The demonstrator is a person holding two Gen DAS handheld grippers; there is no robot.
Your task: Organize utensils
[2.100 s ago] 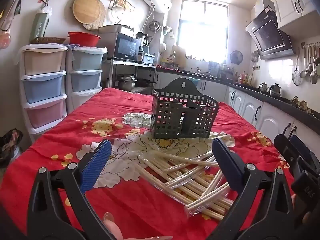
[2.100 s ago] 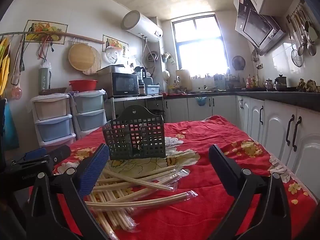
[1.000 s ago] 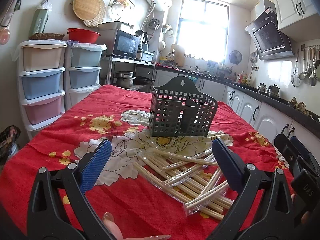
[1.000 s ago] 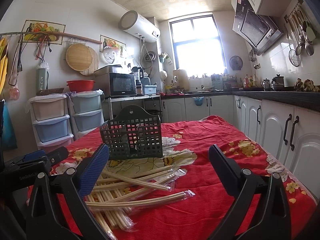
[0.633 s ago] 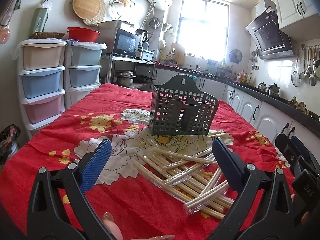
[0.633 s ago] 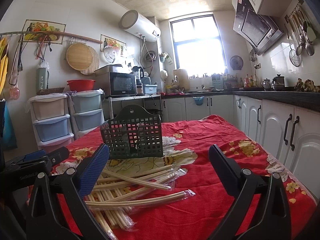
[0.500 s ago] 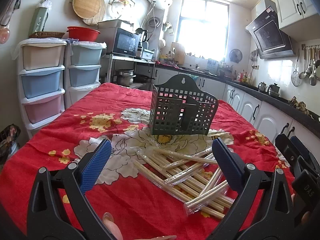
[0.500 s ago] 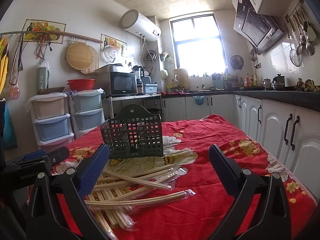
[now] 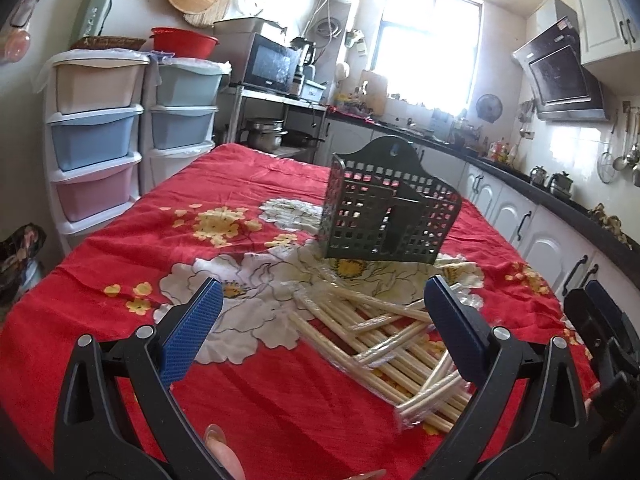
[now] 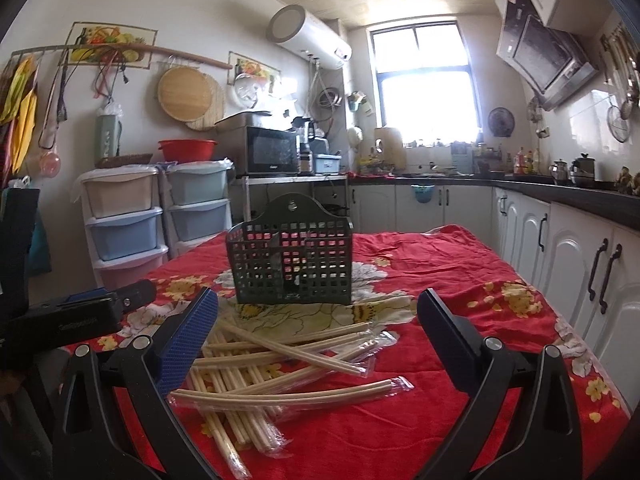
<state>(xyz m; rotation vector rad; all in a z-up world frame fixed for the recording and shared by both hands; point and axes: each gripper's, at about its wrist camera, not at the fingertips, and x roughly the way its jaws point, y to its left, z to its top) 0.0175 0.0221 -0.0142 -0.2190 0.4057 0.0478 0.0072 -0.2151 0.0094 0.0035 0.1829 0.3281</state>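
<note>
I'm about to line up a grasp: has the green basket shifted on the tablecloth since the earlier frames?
No. The green basket stands on the same white flower print, just behind the wrapped chopsticks; only the cameras' viewpoint changed.

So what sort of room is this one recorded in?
A home kitchen, most likely: a microwave, a range hood above the counter, and ladles hanging on the tiled wall.

Faint lettering on the left gripper (image 10: 76, 322) body, too blurred to read.
</note>
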